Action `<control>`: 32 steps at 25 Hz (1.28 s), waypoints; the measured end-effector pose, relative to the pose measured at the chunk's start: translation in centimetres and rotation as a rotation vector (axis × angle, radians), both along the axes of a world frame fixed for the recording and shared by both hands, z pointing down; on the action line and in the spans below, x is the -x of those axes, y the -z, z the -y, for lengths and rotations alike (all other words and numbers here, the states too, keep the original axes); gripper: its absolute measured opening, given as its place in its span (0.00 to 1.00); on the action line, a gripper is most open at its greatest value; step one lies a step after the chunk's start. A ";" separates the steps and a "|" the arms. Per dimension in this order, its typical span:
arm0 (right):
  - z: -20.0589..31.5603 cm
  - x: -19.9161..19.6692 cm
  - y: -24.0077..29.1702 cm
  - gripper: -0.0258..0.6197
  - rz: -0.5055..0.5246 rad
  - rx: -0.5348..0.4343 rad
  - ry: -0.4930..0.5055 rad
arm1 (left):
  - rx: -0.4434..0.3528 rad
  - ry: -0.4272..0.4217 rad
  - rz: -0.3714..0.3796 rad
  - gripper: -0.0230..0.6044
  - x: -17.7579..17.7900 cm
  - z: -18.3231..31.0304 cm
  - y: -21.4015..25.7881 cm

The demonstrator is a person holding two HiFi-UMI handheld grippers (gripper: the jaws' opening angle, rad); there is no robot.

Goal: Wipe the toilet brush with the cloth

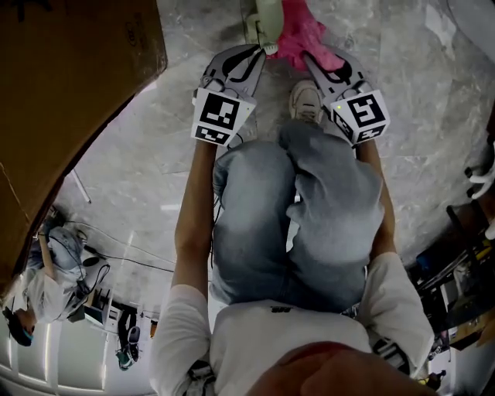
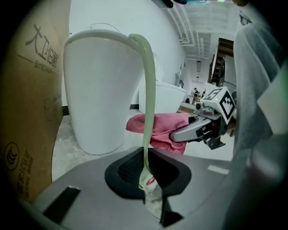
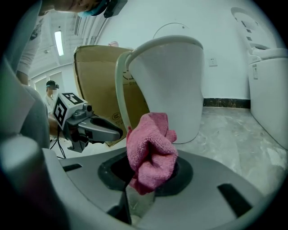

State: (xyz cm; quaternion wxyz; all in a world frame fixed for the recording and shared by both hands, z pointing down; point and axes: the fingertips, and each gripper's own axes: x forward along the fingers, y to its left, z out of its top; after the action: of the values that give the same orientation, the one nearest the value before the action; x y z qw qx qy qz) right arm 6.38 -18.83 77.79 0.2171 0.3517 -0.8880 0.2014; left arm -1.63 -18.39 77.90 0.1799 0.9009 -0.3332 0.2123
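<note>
- Head view: a person crouches on the marble floor (image 1: 131, 178), grey-jeaned knees between the forearms
- The left tool (image 1: 251, 58) and right tool (image 1: 313, 62) both point forward, tips near each other at the top of the frame
- From there only a pale end of the toilet brush (image 1: 269, 19) and a bunch of the pink cloth (image 1: 298, 35) show
- Left gripper view adds the grip: the left tool's jaws are pinched tight on the thin pale-green handle (image 2: 149, 90), low on its length
- Same view: the handle rises, arches over and runs along the top rim of the white rounded holder (image 2: 96, 94), which stands upright on the floor
- Right gripper view adds the other grip: the right tool's jaws are closed on the cloth, which bulges up from them as a crumpled, fuzzy wad
- The cloth sits just beside the handle, on its right, part-way up; whether they touch is not discernible
- A printed cardboard box (image 2: 31, 90) stands just left of the holder
- A white toilet (image 3: 270, 90) at the right edge shows only in the right gripper view
</note>
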 end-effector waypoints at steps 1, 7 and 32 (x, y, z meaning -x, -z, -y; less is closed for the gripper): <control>0.2 0.3 -0.4 0.17 -0.009 -0.005 0.010 | -0.011 -0.009 -0.003 0.06 -0.2 0.3 -0.2; 1.2 1.9 -2.8 0.17 -0.138 -0.073 0.094 | -0.083 -0.063 -0.035 0.06 -1.6 1.5 -1.3; 2.7 5.7 9.5 0.17 0.132 -0.259 0.141 | -0.144 -0.145 -0.041 0.06 -1.4 1.9 -1.4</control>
State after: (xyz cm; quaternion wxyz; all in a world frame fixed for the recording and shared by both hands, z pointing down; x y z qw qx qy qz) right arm 0.66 -21.52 68.32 0.1246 0.2994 -0.9414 0.0923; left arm -0.18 -20.25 79.29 0.1059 0.9373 -0.2779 0.1817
